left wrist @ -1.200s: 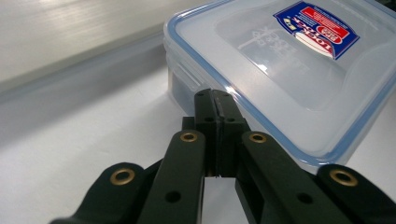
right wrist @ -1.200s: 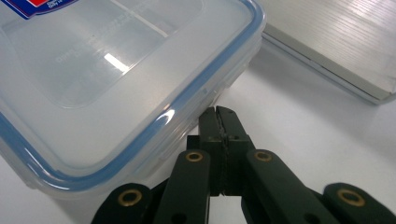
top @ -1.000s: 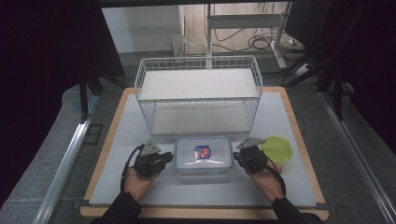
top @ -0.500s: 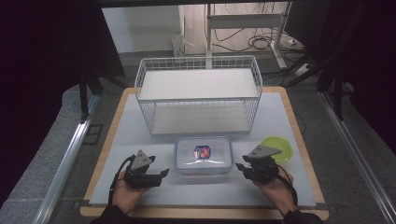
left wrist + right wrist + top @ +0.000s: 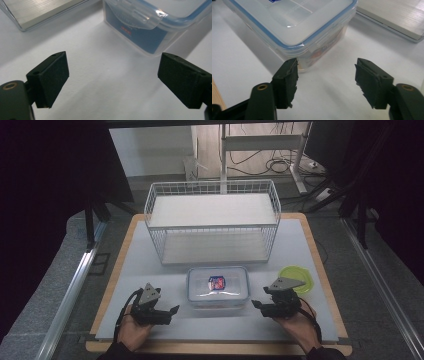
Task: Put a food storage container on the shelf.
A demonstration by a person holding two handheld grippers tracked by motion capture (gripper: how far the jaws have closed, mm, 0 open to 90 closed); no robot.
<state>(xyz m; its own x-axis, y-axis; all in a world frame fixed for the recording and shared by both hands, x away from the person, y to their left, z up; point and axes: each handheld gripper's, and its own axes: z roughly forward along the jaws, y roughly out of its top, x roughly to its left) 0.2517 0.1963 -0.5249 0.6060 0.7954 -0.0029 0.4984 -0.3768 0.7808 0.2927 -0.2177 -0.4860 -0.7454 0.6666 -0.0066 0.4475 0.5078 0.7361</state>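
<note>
A clear lidded container [image 5: 218, 287] with a blue seal and a red-and-blue item inside sits at the front middle of the white table. My left gripper [image 5: 170, 312] rests to its lower left, a short way off. Its jaws have just been opening and stand wide with only bare table between them [image 5: 112, 77]; the container [image 5: 150, 22] lies ahead to the right. My right gripper [image 5: 257, 306] is at the container's lower right. Its jaws have also just been opening, with nothing between them [image 5: 325, 77], and the container's corner [image 5: 294, 22] is just beyond the left jaw.
A white wire basket [image 5: 212, 220] with a shelf stands behind the container; its base edge [image 5: 37, 10] [image 5: 394, 17] is in both gripper views. A lime-green round lid [image 5: 296, 277] lies at the right, behind my right gripper. The table's wooden rim [image 5: 215, 349] runs along the front.
Both grippers have drawn back from the container's sides toward the person, and both pairs of jaws have opened. The container stays in place.
</note>
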